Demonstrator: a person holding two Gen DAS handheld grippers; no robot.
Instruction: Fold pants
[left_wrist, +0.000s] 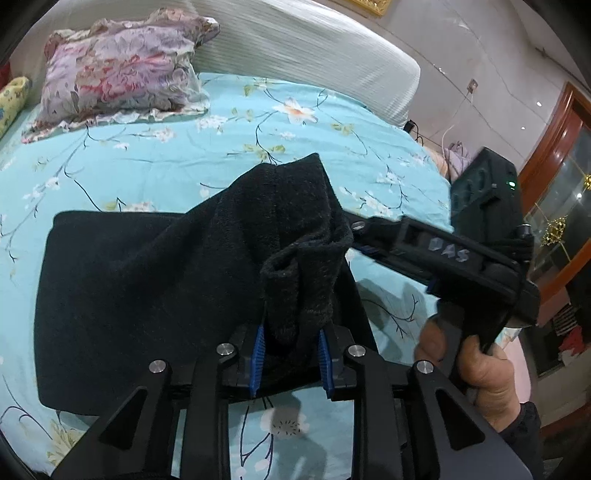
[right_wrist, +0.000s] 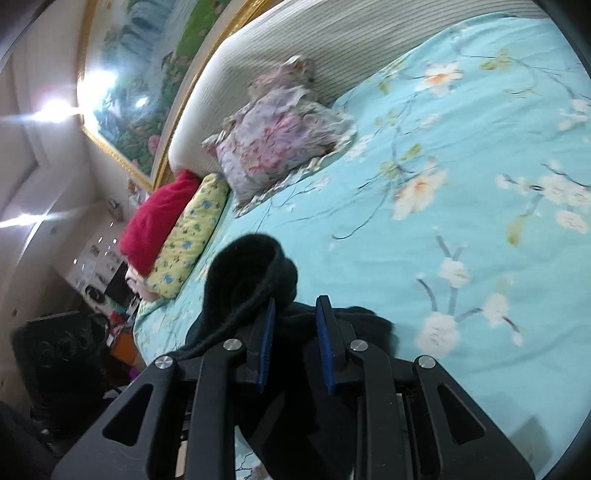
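Note:
The black pants (left_wrist: 147, 288) lie partly folded on the turquoise floral bed cover (left_wrist: 147, 155). My left gripper (left_wrist: 291, 354) is shut on a bunched edge of the pants and holds it lifted above the flat part. My right gripper (left_wrist: 360, 236) enters the left wrist view from the right, its tips hidden against the same raised fabric. In the right wrist view my right gripper (right_wrist: 295, 317) has black pants fabric (right_wrist: 243, 273) bunched over its left finger (right_wrist: 266, 332); the jaws stand a little apart and their grip is unclear.
A floral pillow (left_wrist: 118, 74) and the padded white headboard (left_wrist: 314, 48) are at the far end of the bed. A yellow bolster (right_wrist: 188, 236) and a red cushion (right_wrist: 155, 225) lie at the bed's left side. The bed edge (left_wrist: 439, 173) falls off to the right.

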